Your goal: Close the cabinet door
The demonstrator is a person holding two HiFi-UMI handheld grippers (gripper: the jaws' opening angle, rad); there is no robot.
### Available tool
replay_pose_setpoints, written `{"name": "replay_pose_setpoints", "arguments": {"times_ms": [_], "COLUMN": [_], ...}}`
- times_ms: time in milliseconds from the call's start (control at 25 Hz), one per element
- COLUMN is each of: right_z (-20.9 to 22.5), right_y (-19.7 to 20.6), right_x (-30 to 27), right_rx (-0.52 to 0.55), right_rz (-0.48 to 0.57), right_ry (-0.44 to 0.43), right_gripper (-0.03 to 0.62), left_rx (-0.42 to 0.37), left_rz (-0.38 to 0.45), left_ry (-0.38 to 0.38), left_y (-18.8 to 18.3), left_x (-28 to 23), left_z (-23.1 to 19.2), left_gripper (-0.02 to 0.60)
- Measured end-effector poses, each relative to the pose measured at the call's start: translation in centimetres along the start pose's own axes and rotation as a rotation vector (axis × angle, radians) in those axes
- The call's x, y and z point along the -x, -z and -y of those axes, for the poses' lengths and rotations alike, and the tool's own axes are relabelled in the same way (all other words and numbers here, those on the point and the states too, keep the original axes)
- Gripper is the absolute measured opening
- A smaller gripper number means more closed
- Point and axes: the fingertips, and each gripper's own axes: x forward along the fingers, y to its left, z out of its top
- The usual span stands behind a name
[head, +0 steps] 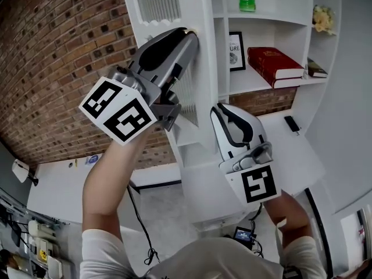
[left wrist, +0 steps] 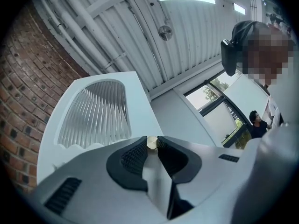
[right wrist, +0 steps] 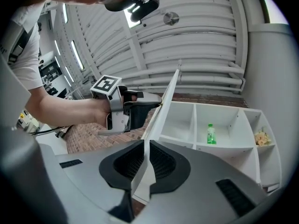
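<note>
Left gripper view: left tongs (left wrist: 152, 146) pinch brass knob (left wrist: 152, 142); right tongs (right wrist: 146, 147) clamp cabinet door (right wrist: 164, 105) edge; frame (head: 236, 50) reads "URE".

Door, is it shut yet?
Not yet. Done: the left gripper is clamped on the knob, and the right gripper pinches the door edge. In hand: both hold the door, which stands wide open, with the shelves and bottle showing. Left: swing it shut and let go.
</note>
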Motion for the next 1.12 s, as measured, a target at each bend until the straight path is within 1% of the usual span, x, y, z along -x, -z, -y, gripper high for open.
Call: {"name": "replay_pose_setpoints", "arguments": {"times_ms": [200,440,560,720,960,1120], "right_z": [2.3,4.8,6.0,7.5,10.1,11.0], "right_y": [1.5,3.0,3.8,4.9,6.8,7.8], "right_x": [0.8,1.6,1.9,2.3,2.6,2.5], "right_rx": [-0.007,-0.020,-0.026,-0.038,-0.068,-0.083], "right_rz": [-0.016,-0.031,-0.038,-0.046,-0.055,-0.057], "right_ry": [0.013,0.025,0.030,0.035,0.040,0.037], "right_gripper": [0.049,0.049,0.049,0.049,0.049,0.049], "left_rx": [-0.008,-0.037,-0.039,-0.061,-0.086,-0.105], "left_rz": [-0.016,-0.044,-0.056,-0.069,-0.092,-0.106], "left_ry": [-0.017,-0.038,-0.050,-0.049,-0.080,-0.094], "left_y": [1.4,3.2,4.1,5.3,7.2,8.2], "left_x": [-2.3,-5.2,-6.6,-8.4,-11.0,-12.0], "left_z": [0.0,-0.2,-0.6,-1.2,-2.4,-3.0], "left_gripper": [0.077,0.077,0.077,0.077,0.080,0.081]}}
